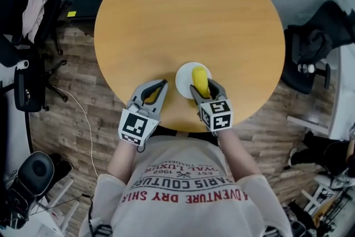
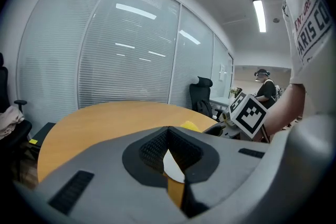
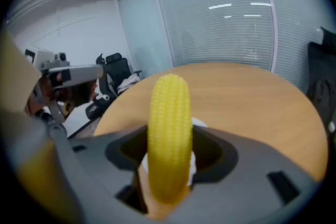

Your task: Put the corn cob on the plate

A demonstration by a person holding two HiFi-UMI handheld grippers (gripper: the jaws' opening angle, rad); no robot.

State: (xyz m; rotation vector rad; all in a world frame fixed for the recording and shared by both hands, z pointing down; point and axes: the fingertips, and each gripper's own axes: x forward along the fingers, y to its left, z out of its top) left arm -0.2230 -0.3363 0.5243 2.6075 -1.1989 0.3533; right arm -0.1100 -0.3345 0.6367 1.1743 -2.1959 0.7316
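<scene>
The yellow corn cob (image 1: 200,81) lies lengthwise over the small white plate (image 1: 183,78) near the front edge of the round wooden table (image 1: 188,19). My right gripper (image 1: 203,89) is shut on the corn cob (image 3: 169,134), its jaws clasping the near half; white plate (image 3: 199,124) shows just behind. Whether the cob rests on the plate or hangs just above it I cannot tell. My left gripper (image 1: 153,92) is shut and holds nothing, to the left of the plate over the table's rim. Through its jaws (image 2: 170,136) a sliver of plate (image 2: 172,166) shows.
Black office chairs (image 1: 25,36) stand left of the table and another chair (image 1: 313,53) stands right of it. Wooden floor surrounds the table. The person's torso (image 1: 183,191) is close against the front edge. Glass walls with blinds (image 2: 126,55) lie beyond.
</scene>
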